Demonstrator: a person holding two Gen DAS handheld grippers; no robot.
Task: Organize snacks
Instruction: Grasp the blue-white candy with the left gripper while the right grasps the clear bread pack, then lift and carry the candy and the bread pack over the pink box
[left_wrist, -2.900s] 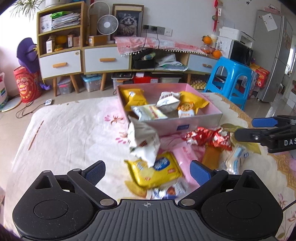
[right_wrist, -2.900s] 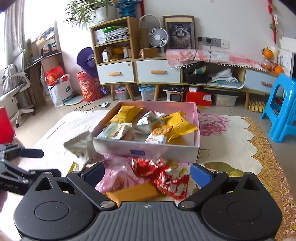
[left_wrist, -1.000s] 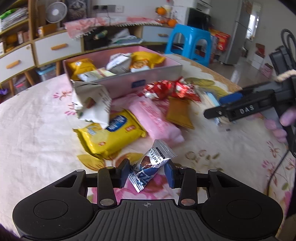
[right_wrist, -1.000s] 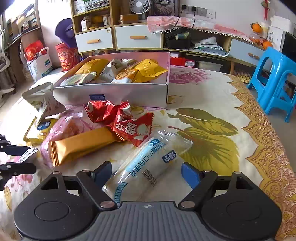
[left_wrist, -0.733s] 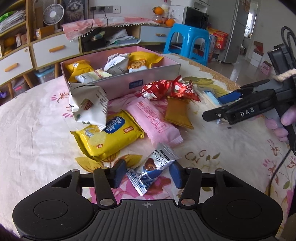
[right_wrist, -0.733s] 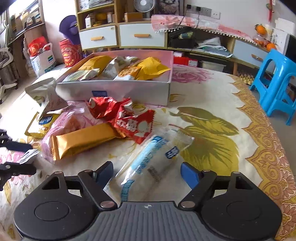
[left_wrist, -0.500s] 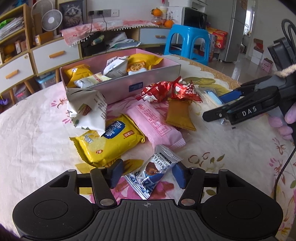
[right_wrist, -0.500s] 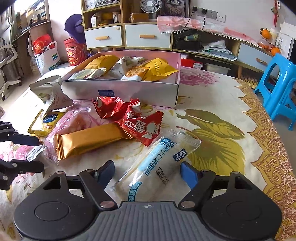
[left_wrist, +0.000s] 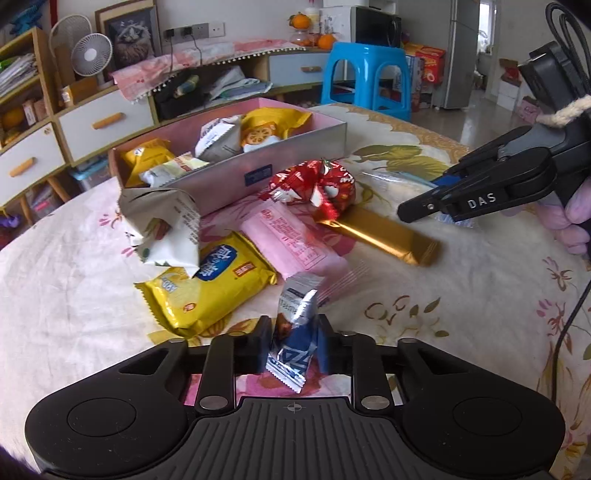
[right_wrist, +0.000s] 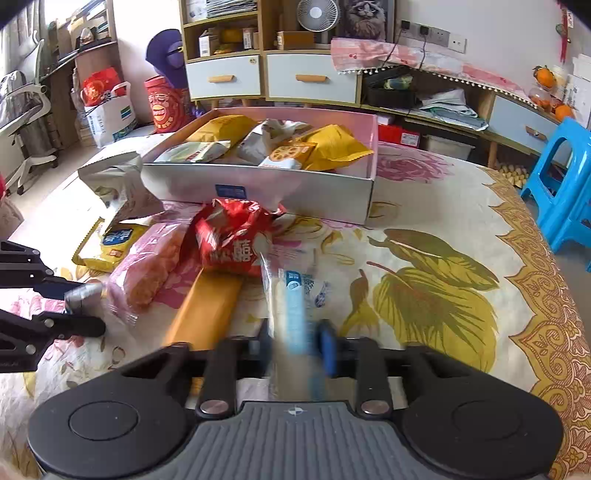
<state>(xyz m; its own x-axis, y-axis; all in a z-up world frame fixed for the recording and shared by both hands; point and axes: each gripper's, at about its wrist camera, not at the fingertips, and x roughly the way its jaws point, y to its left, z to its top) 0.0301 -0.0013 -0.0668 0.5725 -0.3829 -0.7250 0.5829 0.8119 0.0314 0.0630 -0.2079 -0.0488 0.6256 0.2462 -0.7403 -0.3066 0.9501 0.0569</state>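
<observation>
Two clamps at once: left hand-held gripper (left_wrist: 292, 345) pinches a silver-and-blue foil chocolate wrapper (left_wrist: 295, 334); right hand-held gripper (right_wrist: 297, 349) squeezes a clear blue-printed snack packet (right_wrist: 295, 314).

The left gripper (left_wrist: 293, 345) is closing on a silver-blue chocolate wrapper (left_wrist: 295, 339) pinched upright between its pads, with a yellow biscuit pack (left_wrist: 207, 288) just ahead-left, a pink packet (left_wrist: 295, 240) ahead, and the right gripper (left_wrist: 436, 208) far ahead-right.
</observation>
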